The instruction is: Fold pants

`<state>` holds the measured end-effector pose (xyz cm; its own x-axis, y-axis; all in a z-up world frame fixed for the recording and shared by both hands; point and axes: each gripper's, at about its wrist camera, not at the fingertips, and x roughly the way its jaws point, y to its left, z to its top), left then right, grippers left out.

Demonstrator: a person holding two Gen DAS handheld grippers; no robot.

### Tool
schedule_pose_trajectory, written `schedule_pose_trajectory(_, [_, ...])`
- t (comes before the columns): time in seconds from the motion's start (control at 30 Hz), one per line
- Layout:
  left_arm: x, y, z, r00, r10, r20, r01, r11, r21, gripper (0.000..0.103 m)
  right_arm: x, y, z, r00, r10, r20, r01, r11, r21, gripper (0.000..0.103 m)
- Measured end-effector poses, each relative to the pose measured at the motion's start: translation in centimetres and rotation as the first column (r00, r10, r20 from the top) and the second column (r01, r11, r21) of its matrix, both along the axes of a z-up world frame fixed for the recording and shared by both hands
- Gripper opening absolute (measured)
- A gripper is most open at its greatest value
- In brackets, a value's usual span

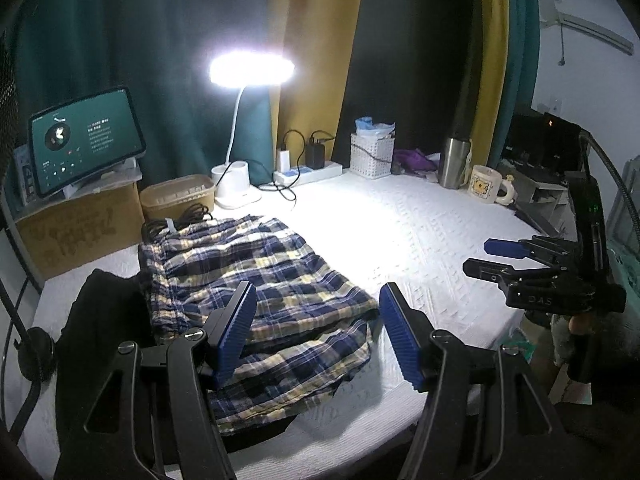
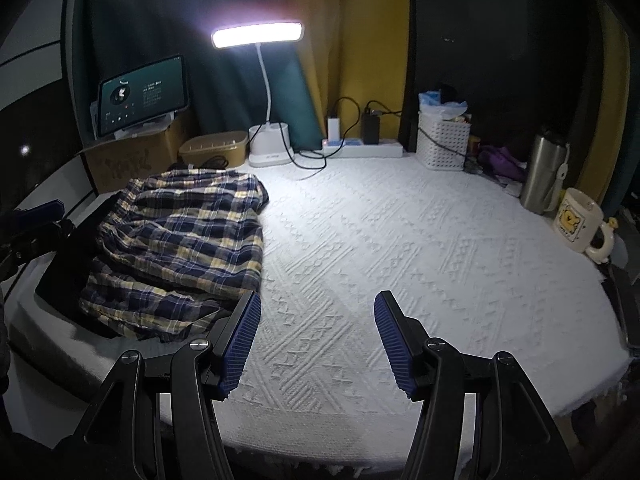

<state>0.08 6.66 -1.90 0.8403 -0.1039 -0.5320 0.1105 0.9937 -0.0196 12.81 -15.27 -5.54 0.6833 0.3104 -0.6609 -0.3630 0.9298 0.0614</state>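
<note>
One pair of plaid pants is seen folded on the white tablecloth, left of centre, in front of one lit lamp. Two grippers, left gripper and right gripper, are held with jaws spread, nothing pinched; one mug, one tablet counted

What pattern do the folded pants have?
Navy, white and yellow plaid cotton pants; clearest in the left wrist view.

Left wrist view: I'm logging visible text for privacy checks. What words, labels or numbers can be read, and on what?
"DAS": embossed on the right hand-held gripper.
Tablet: lines of screen text, too small to read.
Cardboard box: faint scrawled marking, unreadable.
Mug: cartoon picture, no legible words.
</note>
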Motion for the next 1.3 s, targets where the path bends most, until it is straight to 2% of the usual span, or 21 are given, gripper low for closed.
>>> schedule_pose_trajectory(0.03, [-0.1,-0.1,0.2,1.000,-0.004,0.009,0.004,1.000,-0.003,0.065,-0.3,-0.2,0.4,1.000,-0.004,0.009,0.004,1.000,0.000,0.061])
schedule_pose_trajectory(0.1, [-0.1,-0.4,0.5,1.000,-0.011,0.023,0.011,1.000,-0.010,0.076,-0.6,-0.4,1.0,1.000,-0.011,0.023,0.011,1.000,0.000,0.061])
schedule_pose_trajectory(0.13, [-0.2,-0.7,0.8,0.999,-0.019,0.035,0.020,1.000,-0.012,0.078,-0.9,-0.6,1.3,0.999,-0.015,0.031,0.016,1.000,0.000,0.061])
schedule_pose_trajectory(0.53, [-1.4,-2.2,3.1,0.989,-0.045,0.138,0.045,0.999,0.001,0.079,-3.1,-2.3,4.7,0.992,-0.061,0.108,0.061,0.998,0.001,0.061])
schedule_pose_trajectory(0.67, [-1.8,-2.7,3.9,0.984,-0.047,0.170,0.046,0.999,0.008,0.083,-3.7,-2.7,5.8,0.988,-0.067,0.136,0.068,0.998,0.001,0.061])
schedule_pose_trajectory(1.2, [-3.9,-3.2,7.4,0.948,-0.033,0.316,0.037,0.999,-0.006,0.088,-5.9,-3.0,10.3,0.967,-0.089,0.239,0.094,0.996,-0.007,0.061])
schedule_pose_trajectory(1.3, [-4.3,-3.2,7.9,0.944,-0.025,0.330,0.024,1.000,0.005,0.093,-6.3,-3.0,11.2,0.961,-0.095,0.259,0.100,0.995,-0.010,0.061])
